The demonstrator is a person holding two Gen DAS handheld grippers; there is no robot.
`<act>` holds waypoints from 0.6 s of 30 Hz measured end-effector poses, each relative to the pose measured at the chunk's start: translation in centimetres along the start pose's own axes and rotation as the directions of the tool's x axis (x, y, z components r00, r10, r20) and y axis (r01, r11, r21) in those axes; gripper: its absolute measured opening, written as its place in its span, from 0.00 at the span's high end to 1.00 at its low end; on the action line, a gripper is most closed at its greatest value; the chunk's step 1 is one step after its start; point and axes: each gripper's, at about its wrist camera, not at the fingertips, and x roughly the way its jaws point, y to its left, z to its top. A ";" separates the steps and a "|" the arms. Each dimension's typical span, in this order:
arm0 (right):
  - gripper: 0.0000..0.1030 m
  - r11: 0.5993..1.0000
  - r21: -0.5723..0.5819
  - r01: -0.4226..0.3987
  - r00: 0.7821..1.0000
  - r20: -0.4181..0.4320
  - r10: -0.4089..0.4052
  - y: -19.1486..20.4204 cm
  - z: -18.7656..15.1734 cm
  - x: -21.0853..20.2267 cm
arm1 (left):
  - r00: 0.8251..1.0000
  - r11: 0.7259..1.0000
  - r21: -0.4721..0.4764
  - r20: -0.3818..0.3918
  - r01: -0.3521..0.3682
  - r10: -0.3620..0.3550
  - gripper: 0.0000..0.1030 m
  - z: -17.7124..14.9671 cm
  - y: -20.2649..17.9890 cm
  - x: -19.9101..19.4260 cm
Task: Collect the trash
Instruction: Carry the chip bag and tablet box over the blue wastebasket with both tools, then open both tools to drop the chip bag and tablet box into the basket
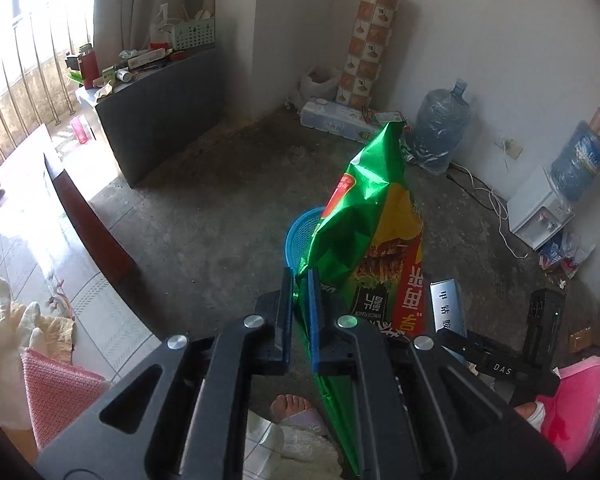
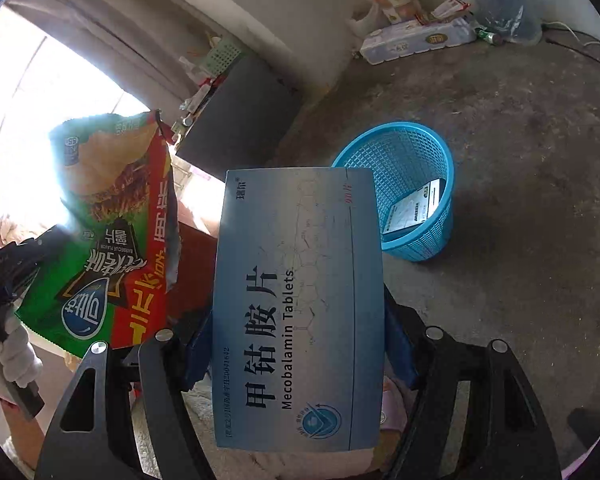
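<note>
My left gripper [image 1: 301, 280] is shut on a green and red chip bag [image 1: 364, 216], holding it upright in the air; the bag also shows at the left of the right wrist view [image 2: 112, 232]. My right gripper [image 2: 298, 336] is shut on a blue medicine box [image 2: 298, 304] marked Mecobalamin Tablets, held above the floor; its end shows in the left wrist view [image 1: 446, 308]. A blue mesh trash basket [image 2: 440, 152] stands on the concrete floor ahead and right of the box, with a white and blue carton [image 2: 416, 208] inside. In the left wrist view the basket [image 1: 300, 232] is mostly hidden behind the bag.
A dark cabinet [image 1: 160, 116] cluttered with items stands by the window. A table edge [image 1: 92, 216] with gloves and a pink cloth [image 1: 56, 396] is at left. Water jugs [image 1: 440, 124], a dispenser [image 1: 540, 212], cables and packages line the far wall.
</note>
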 end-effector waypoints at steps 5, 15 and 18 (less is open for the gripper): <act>0.33 0.995 0.082 0.053 0.999 -0.011 -0.053 -3.7 0.4 1.3 | 0.993 0.989 0.105 -0.049 -0.102 0.107 0.95 3.7 -4.0 10.8; 0.33 0.978 0.151 0.142 0.988 -0.078 -0.132 -8.2 1.0 4.7 | 0.952 0.943 0.179 -0.069 -0.281 0.297 0.70 5.6 -6.1 28.6; 0.33 0.978 0.159 0.137 0.988 -0.086 -0.124 -8.8 2.0 5.6 | 0.951 0.955 0.104 -0.110 -0.277 0.288 0.70 5.9 -4.1 29.4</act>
